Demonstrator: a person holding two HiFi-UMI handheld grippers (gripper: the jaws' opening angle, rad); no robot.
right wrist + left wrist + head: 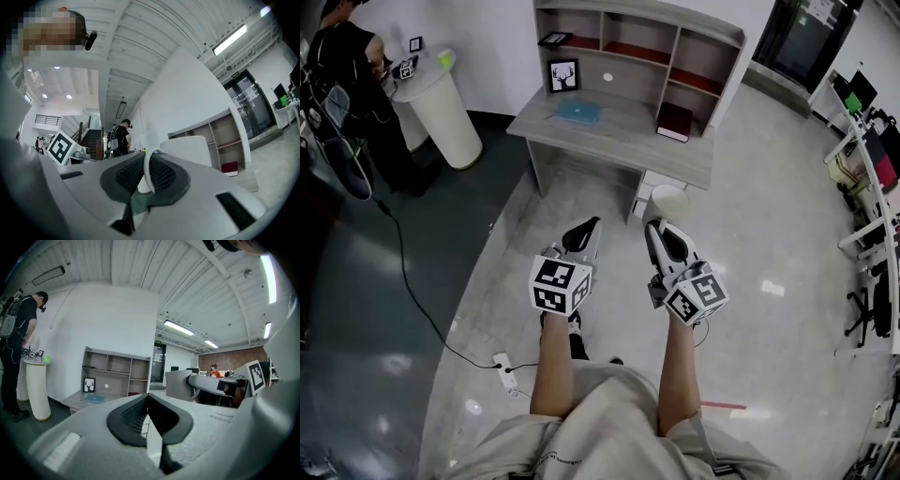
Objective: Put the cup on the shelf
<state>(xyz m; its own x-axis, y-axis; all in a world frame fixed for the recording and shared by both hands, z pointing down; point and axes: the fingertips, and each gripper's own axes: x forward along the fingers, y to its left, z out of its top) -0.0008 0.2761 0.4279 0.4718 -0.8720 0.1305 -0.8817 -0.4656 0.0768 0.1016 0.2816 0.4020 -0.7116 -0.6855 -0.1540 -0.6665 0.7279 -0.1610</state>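
Head view: the right tool [661, 231] carries the white cup [667, 202] out in front, well short of the desk [619, 141] and the shelf [628, 82] standing on it at the far side. The carry looks to be the step in hand; it wants the cup kept level, brought in above the desk edge and aimed at a bare compartment, not the one with the small frame [554, 39]. The left tool [585, 231] is held just to its left. A framed deer print [563, 75], a blue notebook [578, 112] and a dark red book [675, 122] sit on the desk; the floor [769, 244] is pale and glossy, with a power strip [506, 370] near left; a person [347, 84] stands by a white pedestal [450, 112] far left.

Left gripper view: the left tool is pressed together with nothing between; the shelf lies ahead, most compartments bare.

Right gripper view: the right tool pinches only the cup's thin handle [145, 169], the body beyond the tips; so slim a grip may let the cup swing, so slow, steady motion seems wise.
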